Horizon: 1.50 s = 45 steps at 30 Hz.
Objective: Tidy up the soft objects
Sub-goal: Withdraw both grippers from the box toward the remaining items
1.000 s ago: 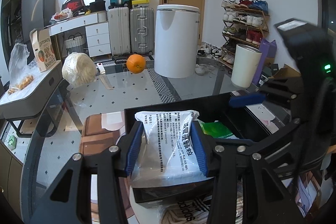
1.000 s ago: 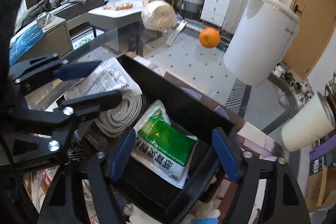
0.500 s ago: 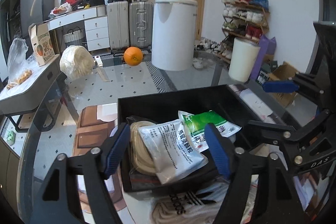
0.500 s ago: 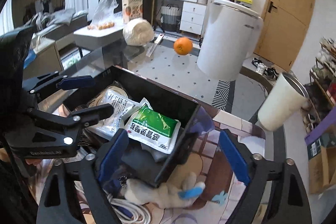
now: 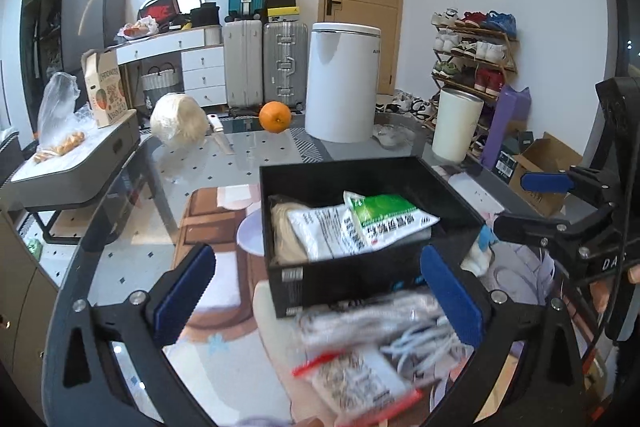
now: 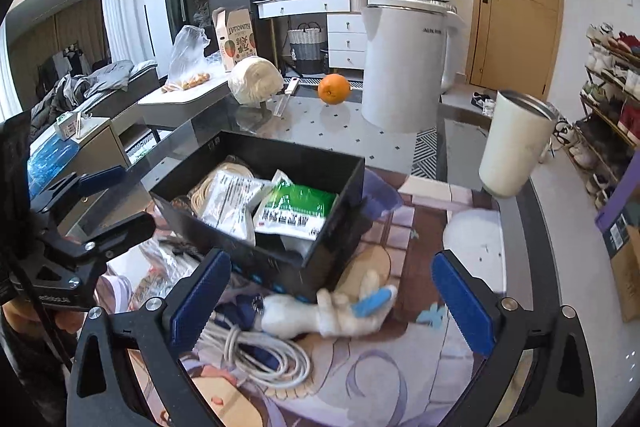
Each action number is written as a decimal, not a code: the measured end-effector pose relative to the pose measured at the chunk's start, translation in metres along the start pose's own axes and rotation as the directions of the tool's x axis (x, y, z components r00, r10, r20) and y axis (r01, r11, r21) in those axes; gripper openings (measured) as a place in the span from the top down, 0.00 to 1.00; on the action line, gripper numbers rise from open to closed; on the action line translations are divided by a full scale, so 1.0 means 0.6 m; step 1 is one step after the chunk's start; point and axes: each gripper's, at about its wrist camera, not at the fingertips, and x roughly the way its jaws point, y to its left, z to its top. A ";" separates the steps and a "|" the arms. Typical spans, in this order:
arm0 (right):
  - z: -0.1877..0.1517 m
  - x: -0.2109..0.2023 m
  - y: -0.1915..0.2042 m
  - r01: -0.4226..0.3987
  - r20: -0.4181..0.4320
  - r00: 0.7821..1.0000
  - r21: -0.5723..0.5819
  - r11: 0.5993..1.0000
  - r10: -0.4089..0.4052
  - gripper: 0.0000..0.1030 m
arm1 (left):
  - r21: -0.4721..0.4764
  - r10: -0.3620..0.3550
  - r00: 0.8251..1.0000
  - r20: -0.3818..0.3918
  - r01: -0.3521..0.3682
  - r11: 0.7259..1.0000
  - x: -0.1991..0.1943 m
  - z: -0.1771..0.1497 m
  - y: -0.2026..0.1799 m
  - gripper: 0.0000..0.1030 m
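**A:** Both packets are in the box [image 5: 352,271] now, the white packet [image 5: 320,233] lying against the coil [image 5: 282,237], the green packet [image 5: 384,221] overlapping it. What is the step here?

**B:** I'd judge it the turn to the next soft thing. The left gripper [image 5: 316,293] and the right gripper [image 6: 332,297] have both just been opening; their jaws stand wide apart and the pads press on nothing.

**A:** What should each go for?

**B:** Seen from the right wrist, the plush toy [image 6: 324,311] lies on the mat [image 6: 440,367] just in front of the box, between the right fingers [image 6: 198,297] but beyond their tips, touching neither. The cable [image 6: 260,359] sits close by the left-hand finger. From the left wrist, a blurred bag [image 5: 356,375] with red edging lies low between the fingers [image 5: 184,291], in front of the box's near wall.

**A:** How to do it well?

**B:** Come down over the toy's thick body, not its thin blue-tipped limb, and keep the pad clear of the cable so it isn't dragged along. Close gently; it will squash. Then lift above the box's rim before crossing.
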 end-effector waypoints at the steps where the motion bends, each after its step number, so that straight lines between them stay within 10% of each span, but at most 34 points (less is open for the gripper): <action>1: -0.006 -0.002 -0.001 -0.001 -0.001 1.000 0.005 1.000 0.001 0.01 | 0.006 0.000 1.000 0.000 0.000 1.000 -0.005 -0.005 -0.002 0.00; 45: -0.048 0.022 -0.060 0.014 -0.099 0.995 0.084 0.996 -0.006 0.01 | 0.063 0.056 0.972 -0.229 -0.043 0.997 0.021 -0.094 -0.030 0.00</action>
